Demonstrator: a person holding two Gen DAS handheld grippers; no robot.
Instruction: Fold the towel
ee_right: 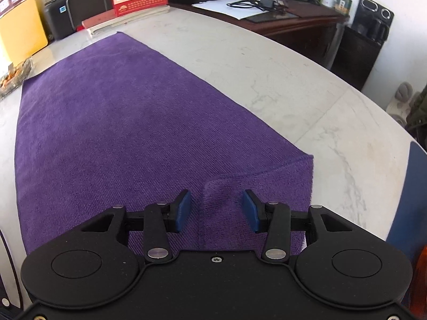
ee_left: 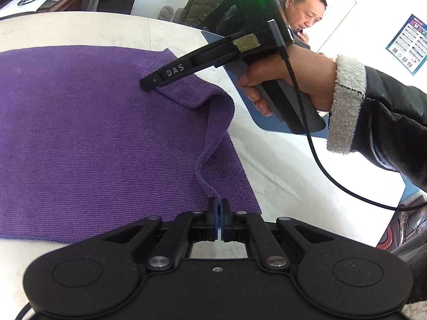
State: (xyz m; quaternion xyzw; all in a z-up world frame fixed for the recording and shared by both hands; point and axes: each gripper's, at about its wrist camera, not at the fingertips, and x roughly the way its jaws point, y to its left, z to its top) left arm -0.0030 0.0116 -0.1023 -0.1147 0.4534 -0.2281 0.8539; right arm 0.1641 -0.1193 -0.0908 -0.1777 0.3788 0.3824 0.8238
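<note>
Here the purple towel lies spread on the pale stone worktop, its long axis running away from the right gripper's camera toward about 11 o'clock in the right wrist view, the far end reaching the clutter at the worktop's back edge.

On the left, the left gripper has its jaws pressed together on the towel's hemmed edge, which rises as a thin ridge out of the blue pads and runs up toward 12 o'clock. That ridge climbs to a loose, turned-over corner flap at roughly 1 o'clock from the left jaws.

Further right, the right gripper stands over the same end of the cloth, held by a hand in a fleece-cuffed dark sleeve. Its jaws are partly open, the blue pads apart with a raised wrinkle of towel lying between them at 12 o'clock; the pads do not appear to press on it, so nothing is held on that side. In the left wrist view its finger tip rests at or just above the cloth beside the flap.

Judging by this, the coming move turns on the right jaws closing on the fold directly ahead of them; the right hand is the nearer one to that corner, and the fold would then carry along the long axis toward the far end.
</note>
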